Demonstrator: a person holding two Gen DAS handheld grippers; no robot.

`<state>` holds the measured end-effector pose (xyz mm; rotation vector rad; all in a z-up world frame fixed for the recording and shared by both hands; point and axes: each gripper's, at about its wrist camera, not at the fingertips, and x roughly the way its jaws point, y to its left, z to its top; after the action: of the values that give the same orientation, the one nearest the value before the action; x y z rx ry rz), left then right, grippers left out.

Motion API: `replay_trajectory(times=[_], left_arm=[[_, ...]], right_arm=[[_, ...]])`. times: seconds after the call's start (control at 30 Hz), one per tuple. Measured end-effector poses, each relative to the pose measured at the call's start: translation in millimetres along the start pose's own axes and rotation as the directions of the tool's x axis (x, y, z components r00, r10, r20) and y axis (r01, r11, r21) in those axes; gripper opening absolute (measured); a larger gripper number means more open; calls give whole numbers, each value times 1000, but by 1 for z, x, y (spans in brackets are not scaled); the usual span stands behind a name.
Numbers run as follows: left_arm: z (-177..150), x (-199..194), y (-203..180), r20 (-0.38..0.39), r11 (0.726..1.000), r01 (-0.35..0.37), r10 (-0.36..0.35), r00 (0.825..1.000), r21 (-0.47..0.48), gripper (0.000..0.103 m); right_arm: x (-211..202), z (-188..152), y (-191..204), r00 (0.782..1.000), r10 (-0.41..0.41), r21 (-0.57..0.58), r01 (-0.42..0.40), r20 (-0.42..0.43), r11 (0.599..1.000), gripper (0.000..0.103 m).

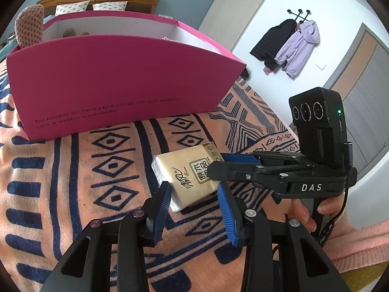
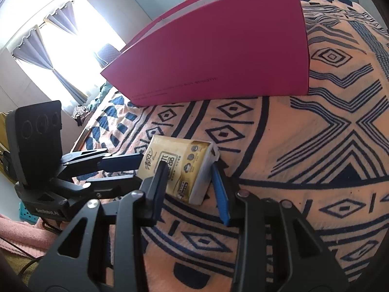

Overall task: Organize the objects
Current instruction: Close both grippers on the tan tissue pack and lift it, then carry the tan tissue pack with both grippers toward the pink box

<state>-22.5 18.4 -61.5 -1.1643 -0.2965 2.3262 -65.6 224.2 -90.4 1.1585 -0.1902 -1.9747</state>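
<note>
- One tissue pack (image 1: 188, 174): tan wrapper, dark Chinese lettering, white ends; lies flat on the patterned blanket (image 1: 73, 170), in front of the single pink box (image 1: 116, 82).
- Left gripper (image 1: 194, 198): jaws apart, straddling the pack's near end.
- Right gripper (image 2: 189, 182): jaws apart, flanking the pack's opposite end, not clamped.
- Two jackets (image 1: 287, 43) on wall hooks.

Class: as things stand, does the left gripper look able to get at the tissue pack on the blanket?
Probably yes: the left gripper is open around the tissue pack, though the right gripper straddles it too.
</note>
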Motion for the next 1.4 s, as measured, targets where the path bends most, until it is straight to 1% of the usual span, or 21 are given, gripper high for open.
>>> replay_trajectory(times=[0.37,0.73,1.4], left_arm=[[9,-5,-15,32,999,-19,18,999,42,39],[16,-7,-26,56,997,-18,14,998,69,39],[29,-17,-41,96,994,-19,9,995,107,39]], right_arm=[[-16,2,13,999,-14,-36,16,52,999,40],[-33,5,20,994,-26,-68,33,103,997,40],[-50,12,24,988,-39,-95,54,152,994,40]])
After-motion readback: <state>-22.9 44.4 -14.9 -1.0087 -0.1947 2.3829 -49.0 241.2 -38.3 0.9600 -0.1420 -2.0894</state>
